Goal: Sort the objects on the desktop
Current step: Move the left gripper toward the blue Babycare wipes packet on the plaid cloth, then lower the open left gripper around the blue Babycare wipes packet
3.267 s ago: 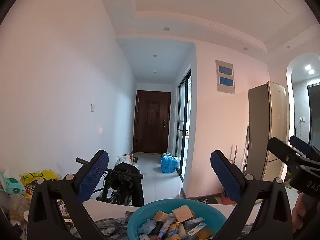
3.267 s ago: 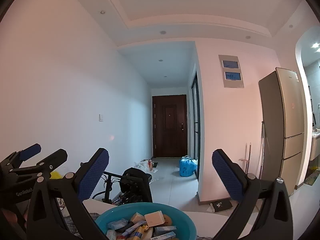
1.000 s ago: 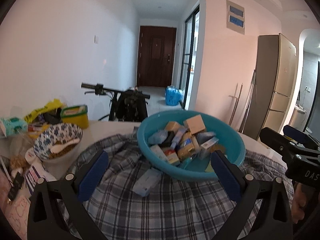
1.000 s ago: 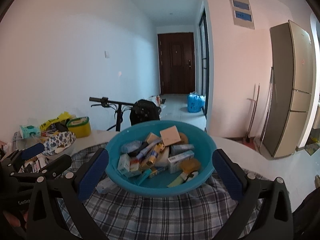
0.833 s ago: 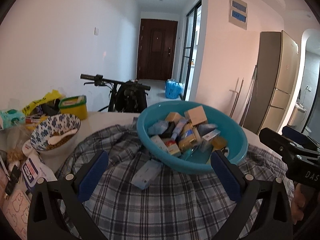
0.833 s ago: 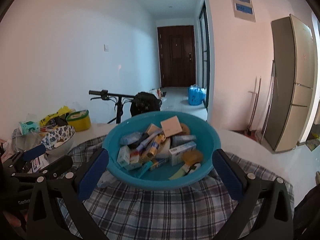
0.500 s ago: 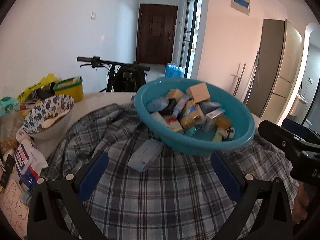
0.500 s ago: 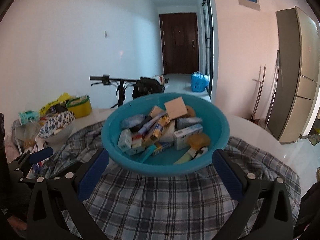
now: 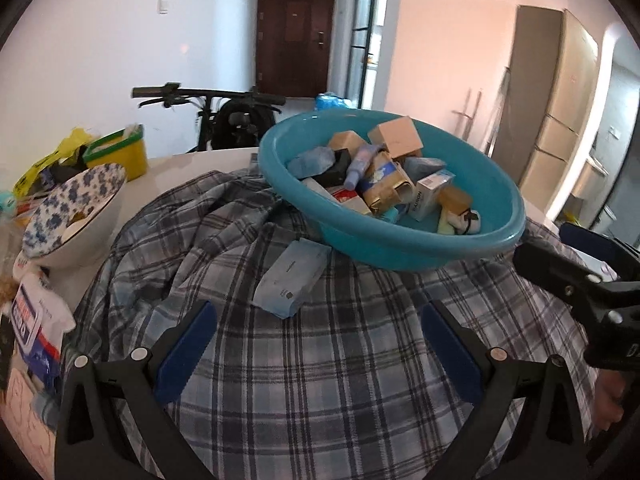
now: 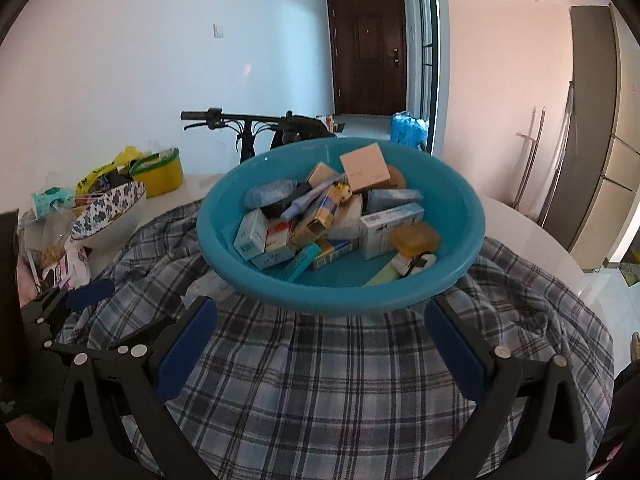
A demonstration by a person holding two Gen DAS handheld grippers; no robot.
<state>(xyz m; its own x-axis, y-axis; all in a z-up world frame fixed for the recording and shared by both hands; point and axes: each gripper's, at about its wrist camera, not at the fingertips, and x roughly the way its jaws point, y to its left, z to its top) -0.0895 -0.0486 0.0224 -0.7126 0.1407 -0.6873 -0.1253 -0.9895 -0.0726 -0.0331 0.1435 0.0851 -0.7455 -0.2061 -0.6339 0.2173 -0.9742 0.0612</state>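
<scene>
A teal plastic basin stands on a grey plaid cloth and holds several small boxes, tubes and packets. A light blue packet lies on the cloth just left of the basin, partly hidden under its rim in the right wrist view. My left gripper is open and empty above the cloth, near the packet. My right gripper is open and empty in front of the basin. Each gripper shows at the edge of the other's view.
A blue-patterned bowl stands at the left with a yellow tub, bags and packets around it. A bicycle stands behind the table. A fridge is at the right.
Both grippers have tilted down from the hallway and ceiling to the table, and moved closer over the cloth. The basin and packet now fill the views. Both stay open.
</scene>
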